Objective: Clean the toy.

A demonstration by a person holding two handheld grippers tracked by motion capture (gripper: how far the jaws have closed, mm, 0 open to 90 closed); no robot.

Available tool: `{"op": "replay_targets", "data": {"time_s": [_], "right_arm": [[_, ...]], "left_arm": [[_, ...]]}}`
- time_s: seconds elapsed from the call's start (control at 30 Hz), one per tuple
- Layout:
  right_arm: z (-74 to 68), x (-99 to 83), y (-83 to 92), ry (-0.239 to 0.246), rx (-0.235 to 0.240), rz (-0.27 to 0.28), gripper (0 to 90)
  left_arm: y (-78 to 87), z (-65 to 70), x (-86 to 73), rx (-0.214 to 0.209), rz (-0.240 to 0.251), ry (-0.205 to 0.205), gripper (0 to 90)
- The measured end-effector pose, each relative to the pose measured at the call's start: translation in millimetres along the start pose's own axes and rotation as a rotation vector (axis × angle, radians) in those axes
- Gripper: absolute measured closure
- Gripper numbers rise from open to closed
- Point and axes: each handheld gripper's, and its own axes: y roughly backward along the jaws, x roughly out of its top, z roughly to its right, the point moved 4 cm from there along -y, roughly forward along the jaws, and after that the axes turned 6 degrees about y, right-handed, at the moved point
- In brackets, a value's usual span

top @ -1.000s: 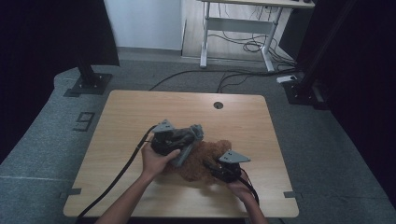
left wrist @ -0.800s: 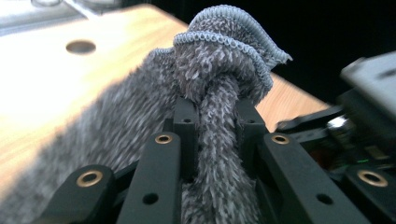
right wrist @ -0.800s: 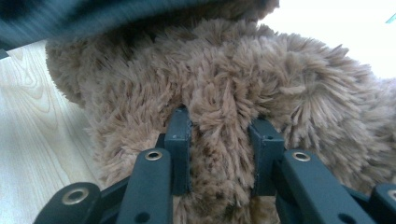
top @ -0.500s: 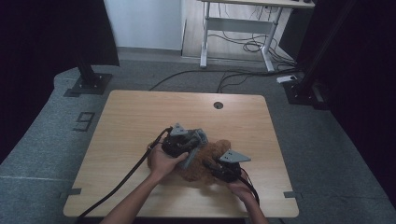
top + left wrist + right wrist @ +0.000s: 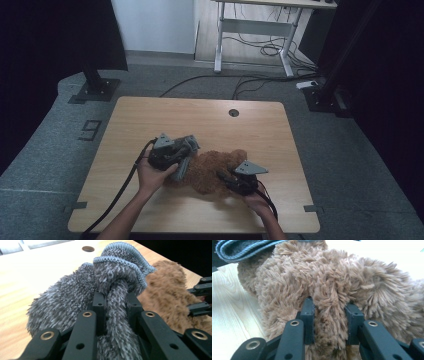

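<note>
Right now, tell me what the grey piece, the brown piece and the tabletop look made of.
Grey cloth: fuzzy chenille-like textile, shaggy pile, ribbed stitched edge. Brown cloth: plush long-pile fabric, tufted matte fibres. Table: probably wood or laminate, pale grain, smooth finish.

left tool (image 5: 181, 159) clamped, right tool (image 5: 226, 178) clamped

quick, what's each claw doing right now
Left claw: closed on the grey fuzzy cloth.
Right claw: closed on the brown fuzzy cloth.
</note>
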Motion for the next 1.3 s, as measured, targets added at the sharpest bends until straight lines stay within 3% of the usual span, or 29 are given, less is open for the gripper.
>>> {"op": "replay_targets", "data": {"time_s": [0.1,0.3,0.4,0.57,0.63,0.7,0.83,0.93,1.0,1.17,1.3], "right_arm": [[-0.2,0.0,-0.4,0.001,0.000,0.002,66.5],[-0.3,0.2,-0.6,0.002,-0.001,0.002,66.4],[0.1,-0.1,-1.0,-0.002,-0.002,0.006,66.4],[0.0,-0.5,-0.6,0.002,-0.004,0.004,66.5],[0.4,-0.7,-0.7,-0.004,-0.006,0.006,66.5],[1.8,-1.0,-0.9,-0.005,-0.009,0.005,66.5],[3.5,-2.0,-0.9,-0.020,-0.007,0.012,66.5],[3.2,-2.0,-0.6,-0.020,-0.009,0.012,66.4],[3.3,-2.1,-0.4,-0.017,-0.008,0.013,66.4],[3.6,-2.7,-0.1,-0.019,-0.004,0.017,66.4],[2.4,-2.9,0.2,-0.024,-0.001,0.023,65.5]], "left_arm": [[6.2,-9.5,-4.5,0.002,0.005,0.026,75.0],[19.6,-29.4,-13.0,0.046,0.013,0.054,74.9],[22.4,-41.7,-20.9,0.042,0.017,0.111,75.0],[26.9,-54.3,-30.3,0.064,0.005,0.141,75.0],[29.6,-58.0,-29.0,0.034,0.011,0.187,74.9],[32.4,-51.5,-20.2,0.014,0.035,0.182,74.9],[24.5,-20.3,7.9,-0.040,0.053,0.109,74.7],[2.9,2.3,25.9,-0.068,0.028,0.062,74.6],[-12.1,10.3,32.2,-0.076,0.007,0.056,74.6],[-39.2,18.1,28.8,-0.097,-0.054,0.084,74.9],[-41.3,13.3,18.8,-0.083,-0.076,0.092,76.1]]}}
